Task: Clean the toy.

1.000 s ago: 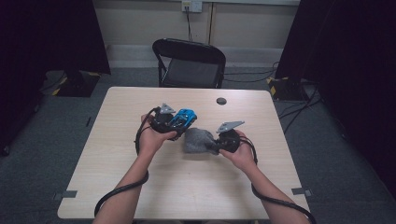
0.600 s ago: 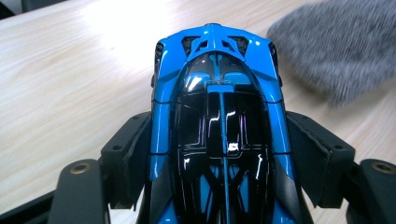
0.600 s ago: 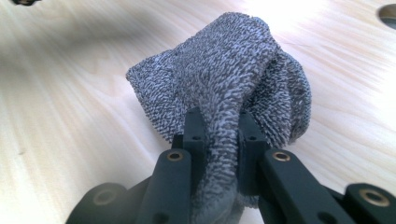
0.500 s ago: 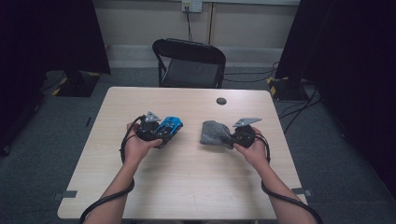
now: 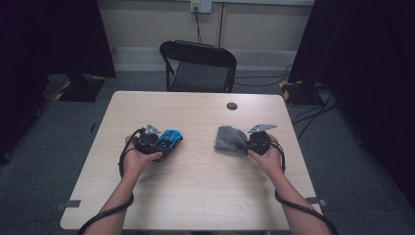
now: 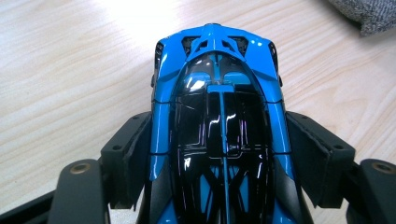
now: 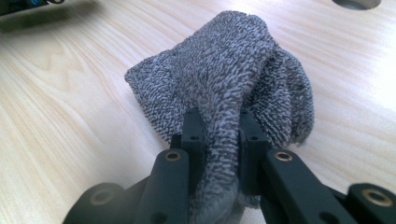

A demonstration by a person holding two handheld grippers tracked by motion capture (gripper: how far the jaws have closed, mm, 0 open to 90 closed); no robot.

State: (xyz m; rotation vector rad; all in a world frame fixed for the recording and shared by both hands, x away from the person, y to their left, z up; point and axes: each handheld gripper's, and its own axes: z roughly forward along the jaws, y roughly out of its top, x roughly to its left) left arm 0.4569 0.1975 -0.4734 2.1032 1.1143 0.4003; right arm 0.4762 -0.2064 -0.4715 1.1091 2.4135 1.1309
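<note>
A blue and black toy car (image 5: 169,139) (image 6: 217,121) sits low over the left half of the wooden table (image 5: 195,191). My left gripper (image 5: 159,143) (image 6: 217,154) is shut on it, one black pad against each flank. On the right half lies a bunched grey cloth (image 5: 229,138) (image 7: 233,79). My right gripper (image 5: 244,143) (image 7: 218,128) pinches a fold of that cloth between its two narrow jaws. The rest of the cloth rests on the tabletop. A gap of bare wood separates the car from the cloth.
A round cable hole (image 5: 232,105) lies in the table near its far edge. A black folding chair (image 5: 198,66) stands behind the table. Cables (image 5: 105,213) trail from both grippers off the near edge. Dark curtains flank the room.
Both hands have drawn apart: the left one carried the car leftward and toward me, the right one pulled the cloth rightward. Car and cloth, close together before, now lie well apart.
</note>
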